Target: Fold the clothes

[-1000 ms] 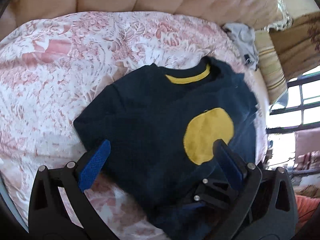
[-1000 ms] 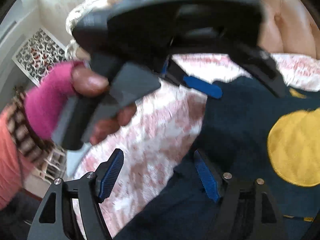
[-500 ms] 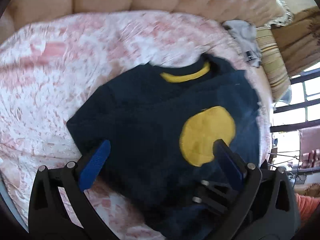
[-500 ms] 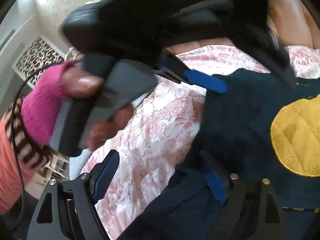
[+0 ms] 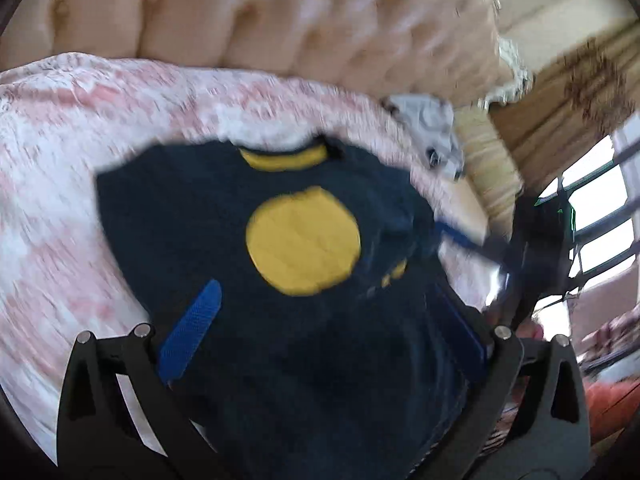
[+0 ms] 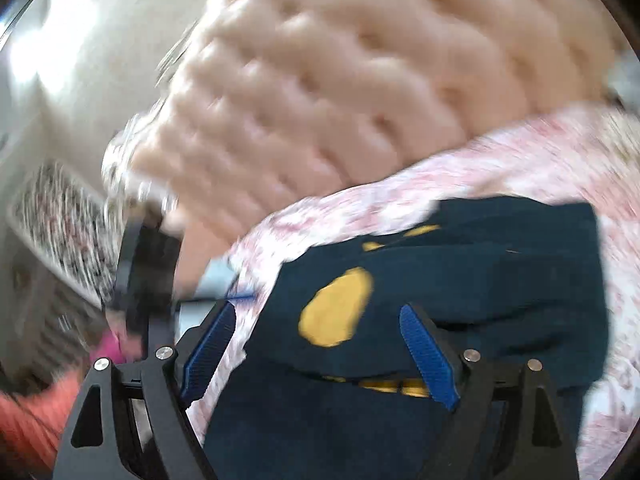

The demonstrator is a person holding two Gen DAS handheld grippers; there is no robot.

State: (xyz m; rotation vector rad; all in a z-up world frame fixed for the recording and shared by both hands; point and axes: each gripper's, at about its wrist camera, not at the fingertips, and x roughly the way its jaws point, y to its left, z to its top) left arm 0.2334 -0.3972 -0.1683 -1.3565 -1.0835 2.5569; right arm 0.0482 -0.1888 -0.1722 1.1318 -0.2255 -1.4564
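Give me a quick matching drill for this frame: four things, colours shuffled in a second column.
Things:
1. round patch on the sweater
2. sweater body
3. gripper pads
4. bedspread

Colours:
A. pink and white floral
B. bright blue
C. yellow
D. dark navy

Pairs: 1-C, 2-D, 3-B, 4-A

Left wrist view: close, angled down along tongs [image 5: 324, 320] toward headboard [image 5: 280, 20]. Right wrist view: similar, shallower. Both share navy sweater [image 5: 192, 208] on bed [image 5: 60, 128].
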